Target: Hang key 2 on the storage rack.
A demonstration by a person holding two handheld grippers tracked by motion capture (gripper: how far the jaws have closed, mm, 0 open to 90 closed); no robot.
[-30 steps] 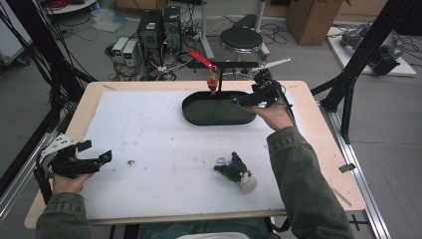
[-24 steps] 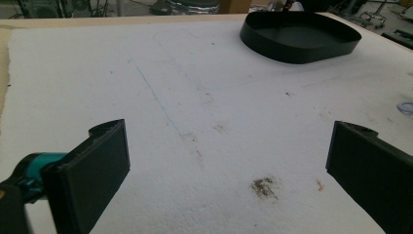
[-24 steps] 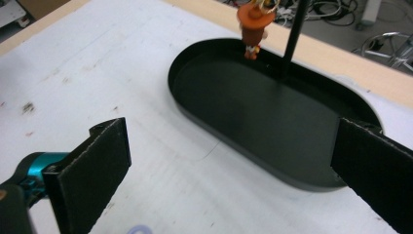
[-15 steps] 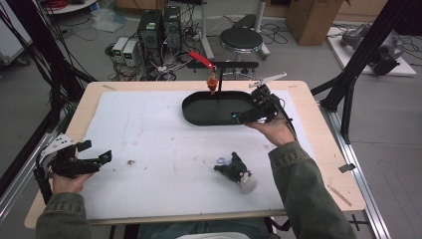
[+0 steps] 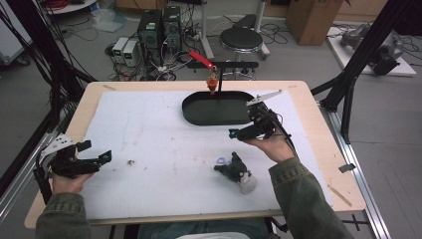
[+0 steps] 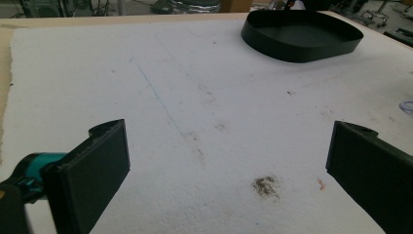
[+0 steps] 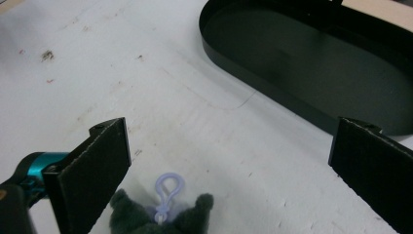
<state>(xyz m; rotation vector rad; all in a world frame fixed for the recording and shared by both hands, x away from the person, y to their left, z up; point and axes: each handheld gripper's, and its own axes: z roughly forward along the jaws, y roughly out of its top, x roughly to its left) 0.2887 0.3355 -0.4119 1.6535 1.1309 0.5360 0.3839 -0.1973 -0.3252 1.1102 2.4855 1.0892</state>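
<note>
High view: the right gripper (image 5: 238, 133) is held above the white mat, just in front of the near rim of the black oval tray (image 5: 191, 110). Its jaws are apart and clasp nothing. The plush toy (image 5: 234, 171) lies on the mat below and slightly left of that gripper, apart from it, with a pale rounded part at its near end. The left gripper (image 5: 94, 155) sits low at the far left edge of the table (image 5: 318, 144), jaws spread, empty, well apart from toy and tray. A small dark stain (image 5: 131, 162) marks the mat just right of the left gripper. What the toy depicts is hard to make out at this size.

Left gripper view: the left gripper (image 6: 226, 161) shows both jaws wide apart with bare mat between them; nothing touches either pad. The stain (image 6: 265, 185) lies between the jaws, nearer the right one. The tray (image 6: 302, 46) is far ahead and to the right. Both jaws are cut off by the lower frame edge.

Right gripper view: the right gripper (image 7: 229, 156) is fully spread, nothing gripped. The plush toy (image 7: 160, 219) lies just beside the left jaw, low between the two, with its lilac clip loop (image 7: 168, 187) pointing up; most of its body is cut off at the bottom. The tray (image 7: 229, 56) lies ahead, its rim running behind the right jaw.
</note>
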